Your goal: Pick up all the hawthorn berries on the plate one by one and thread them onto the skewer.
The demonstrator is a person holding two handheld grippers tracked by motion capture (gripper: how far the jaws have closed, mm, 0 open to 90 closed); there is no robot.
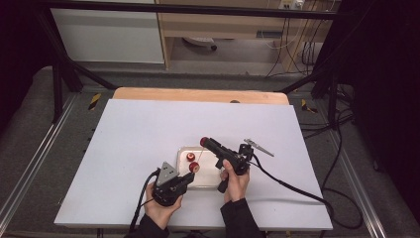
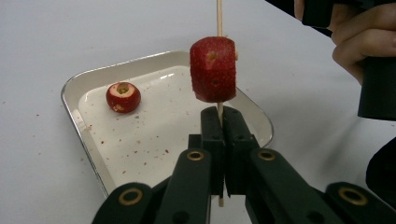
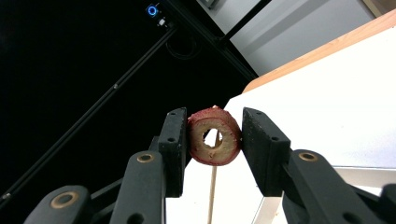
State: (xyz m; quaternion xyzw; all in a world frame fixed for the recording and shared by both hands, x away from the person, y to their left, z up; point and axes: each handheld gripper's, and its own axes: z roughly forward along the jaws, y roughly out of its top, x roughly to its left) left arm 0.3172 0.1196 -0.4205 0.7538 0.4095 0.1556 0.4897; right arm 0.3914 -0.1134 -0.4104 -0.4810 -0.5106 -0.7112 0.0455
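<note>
Bright table [image 1: 148,129]; dark surroundings (slightly soft)

Lab rig — black metal frame [image 1: 64,69], loose cables [image 1: 297,47], white tabletop [image 1: 148,124].

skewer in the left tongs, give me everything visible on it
The skewer is a thin, pale stick that looks like wood or bamboo. The left tongs are shut on its lower part, with a short end poking out below the jaws. It stands roughly upright, above the near edge of the metal tray. One red cored fruit piece is threaded on it just above the jaws. In the right gripper view the stick lines up with the hole of the fruit ring clamped in the right tongs.
</note>
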